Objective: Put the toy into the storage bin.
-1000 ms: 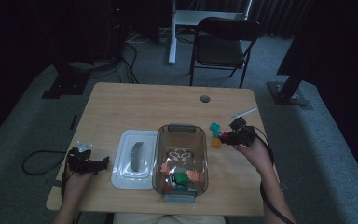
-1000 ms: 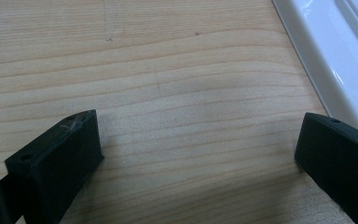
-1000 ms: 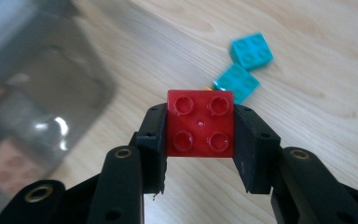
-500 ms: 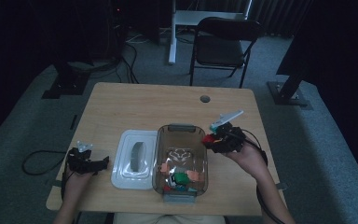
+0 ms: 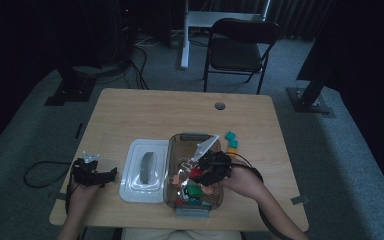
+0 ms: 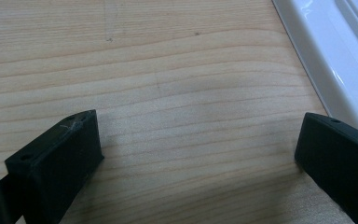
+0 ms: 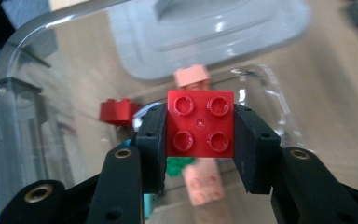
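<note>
Here the wooden table (image 5: 145, 112) carries, side by side near the person's edge, a white lid (image 5: 145, 170) lying flat and out of the way and a clear storage bin (image 5: 192, 137) left uncovered, so blocks can go straight in over its rim. Above that bin hangs the right gripper (image 7: 200, 128), pinching a red four-stud block (image 7: 200, 122) by its two side walls, studs toward the camera, presumably to let it fall among the red, pink and green blocks below. The left gripper (image 6: 200, 154), spread and holding nothing, rests idle just beside the lid.
</note>
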